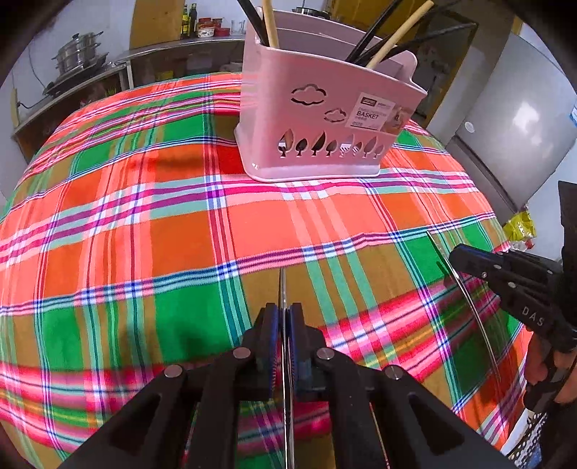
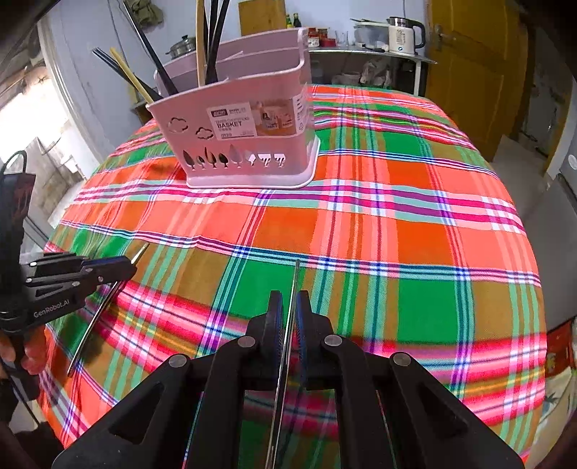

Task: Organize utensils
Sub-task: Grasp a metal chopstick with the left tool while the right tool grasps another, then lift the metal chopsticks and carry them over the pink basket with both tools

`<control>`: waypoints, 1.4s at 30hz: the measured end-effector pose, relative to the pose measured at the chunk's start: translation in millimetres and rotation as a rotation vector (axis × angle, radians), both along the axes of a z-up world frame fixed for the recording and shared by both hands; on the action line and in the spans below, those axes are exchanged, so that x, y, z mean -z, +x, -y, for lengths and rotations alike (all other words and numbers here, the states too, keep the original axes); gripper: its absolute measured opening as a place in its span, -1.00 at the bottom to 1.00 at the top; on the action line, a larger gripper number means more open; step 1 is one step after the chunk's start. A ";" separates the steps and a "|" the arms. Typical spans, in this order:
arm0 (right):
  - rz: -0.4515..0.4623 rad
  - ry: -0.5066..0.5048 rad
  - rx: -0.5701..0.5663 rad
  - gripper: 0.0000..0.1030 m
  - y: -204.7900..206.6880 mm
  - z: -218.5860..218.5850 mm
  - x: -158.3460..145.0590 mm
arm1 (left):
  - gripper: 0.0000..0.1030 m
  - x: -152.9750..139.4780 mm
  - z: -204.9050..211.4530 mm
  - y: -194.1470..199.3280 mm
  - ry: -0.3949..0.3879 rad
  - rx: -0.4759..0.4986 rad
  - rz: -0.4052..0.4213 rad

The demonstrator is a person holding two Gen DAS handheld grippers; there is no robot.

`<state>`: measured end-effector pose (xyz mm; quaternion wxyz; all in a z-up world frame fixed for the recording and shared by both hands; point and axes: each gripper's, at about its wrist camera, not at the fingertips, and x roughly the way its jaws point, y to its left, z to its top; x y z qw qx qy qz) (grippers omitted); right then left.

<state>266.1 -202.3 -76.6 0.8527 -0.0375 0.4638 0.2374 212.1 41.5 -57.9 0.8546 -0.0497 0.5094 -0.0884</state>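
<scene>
A thin metal utensil (image 1: 283, 288) is sitting clamped between the blue pads of the left gripper (image 1: 284, 314), its slim tip poking out ahead of the fingers above the plaid tablecloth (image 1: 144, 234). The right gripper (image 2: 288, 303) is pinching a second thin metal utensil (image 2: 295, 277) the same way (each one is showing only as a narrow edge, so what kind it is cannot be told). Both are hanging over the near part of the table, well apart from the pink basket (image 1: 317, 119), which is standing upright on the cloth at the far side. Black and wooden chopsticks (image 1: 268, 25) are leaning in the basket's compartments. A kettle (image 2: 402, 36) is standing on the counter behind.
</scene>
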 end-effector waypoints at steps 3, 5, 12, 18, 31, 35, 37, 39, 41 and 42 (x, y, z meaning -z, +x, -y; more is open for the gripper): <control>-0.020 -0.009 -0.016 -0.86 5.5 -7.1 4.5 | -0.90 -0.3 -1.2 4.8 0.004 0.010 -0.002; -0.031 -0.032 -0.013 -0.86 9.7 -10.5 8.2 | -0.90 0.3 -0.2 6.5 0.010 0.020 -0.006; -0.060 -0.069 -0.026 -0.86 13.3 -15.2 8.9 | -0.89 -1.1 9.7 11.1 0.088 0.080 -0.021; -0.081 -0.055 -0.026 -0.92 19.6 -15.8 8.0 | -0.91 0.0 14.9 14.6 0.111 0.090 -0.020; 0.035 0.021 -0.031 -0.92 3.9 -16.2 -45.1 | -0.93 -48.8 2.7 -2.3 0.043 0.077 0.064; 0.095 0.050 -0.024 -0.92 -0.5 -13.6 -73.9 | -0.93 -77.2 0.0 -8.0 0.033 0.072 0.122; 0.126 0.060 -0.019 -0.92 -3.5 -12.4 -87.9 | -0.93 -95.6 -3.7 -10.8 0.026 0.071 0.157; 0.157 0.075 -0.015 -0.92 -6.5 -10.4 -102.1 | -0.93 -110.6 -6.0 -11.8 0.022 0.070 0.186; 0.183 0.086 -0.012 -0.92 -9.2 -10.6 -113.9 | -0.93 -124.0 -6.4 -11.1 0.015 0.069 0.210; 0.193 0.091 -0.012 -0.92 -10.5 -9.7 -118.4 | -0.93 -130.3 -5.6 -10.8 0.014 0.069 0.225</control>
